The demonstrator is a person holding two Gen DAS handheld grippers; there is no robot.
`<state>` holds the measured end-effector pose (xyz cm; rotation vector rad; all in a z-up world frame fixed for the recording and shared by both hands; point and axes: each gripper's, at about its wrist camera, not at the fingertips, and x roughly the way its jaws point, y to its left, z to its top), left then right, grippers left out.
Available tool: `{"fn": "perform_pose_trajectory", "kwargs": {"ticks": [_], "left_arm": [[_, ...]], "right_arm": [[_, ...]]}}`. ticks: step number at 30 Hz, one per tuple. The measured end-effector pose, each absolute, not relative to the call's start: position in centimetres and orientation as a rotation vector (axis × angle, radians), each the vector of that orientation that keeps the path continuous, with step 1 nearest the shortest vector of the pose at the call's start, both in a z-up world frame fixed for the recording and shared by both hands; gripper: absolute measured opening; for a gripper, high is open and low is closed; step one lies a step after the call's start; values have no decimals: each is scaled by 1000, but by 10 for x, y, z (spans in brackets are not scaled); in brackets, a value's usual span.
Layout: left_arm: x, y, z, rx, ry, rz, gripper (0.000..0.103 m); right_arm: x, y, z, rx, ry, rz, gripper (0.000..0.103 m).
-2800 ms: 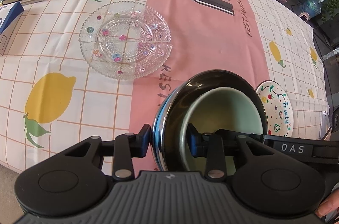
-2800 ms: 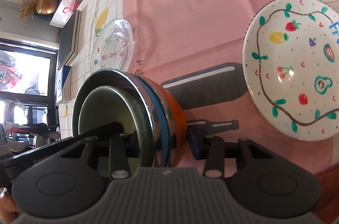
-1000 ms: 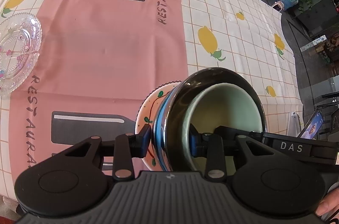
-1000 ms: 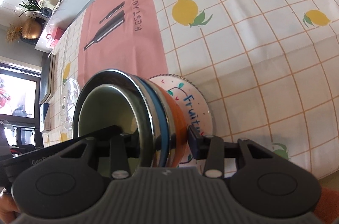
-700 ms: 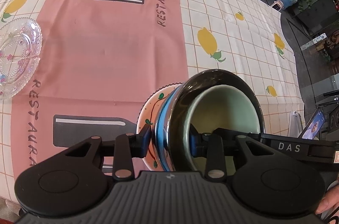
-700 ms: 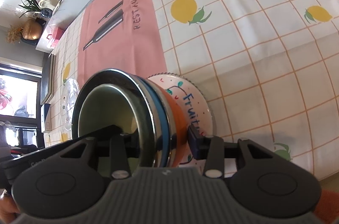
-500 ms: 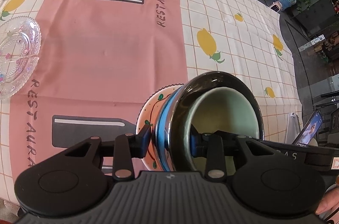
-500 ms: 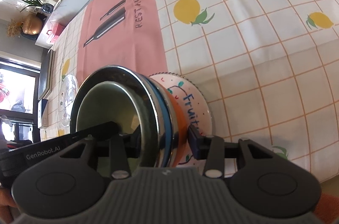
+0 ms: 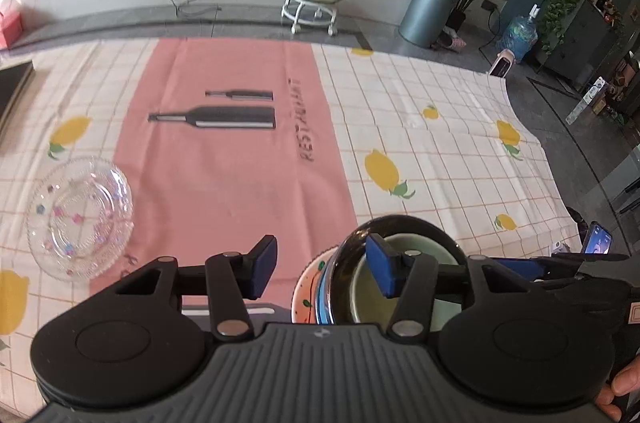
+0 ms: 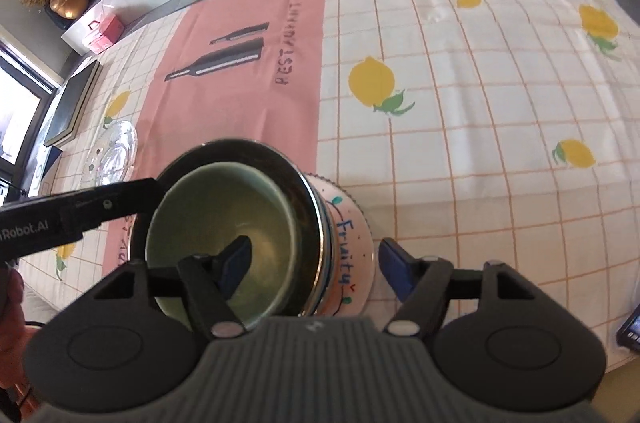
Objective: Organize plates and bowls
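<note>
Both sets of tongs are spreading: my left gripper (image 9: 322, 271) and right gripper (image 10: 314, 265) pinch nothing now, because the nested bowls (image 10: 224, 223) sit on the fruit plate (image 10: 354, 255), stacked to save space.

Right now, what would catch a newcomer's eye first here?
The stack of nested bowls, pale green one innermost, sitting on the painted "Fruity" plate near the table's front edge. Both grippers' jaws are opening, pads clear of it. Far left lies a clear glass dish.
</note>
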<state>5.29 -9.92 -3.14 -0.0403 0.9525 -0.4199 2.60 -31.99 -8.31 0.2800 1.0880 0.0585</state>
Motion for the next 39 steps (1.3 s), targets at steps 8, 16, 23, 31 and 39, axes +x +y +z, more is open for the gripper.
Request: {"fn": "perform_pose_trajectory", "kwargs": {"ticks": [8,16,23,31,39], "left_arm": [[-12,-88,35,-17,600,-356,85],[-88,-95,69,77,366,-243,94],[-129,-111,58,201,436,-198,94],[-139,-85,18,130,632,-174,94],[-150,-65,-7,111,674,-144,94]], "right_arm": [[-17,-292,-16,54,783,25,81],[-95,-273,34,-32,524,16,93],[-150,-261,44,-78,452,7,99],[-177,-252,12,1,600,16,99],[-186,-240,-20,102,660,-33,99]]}}
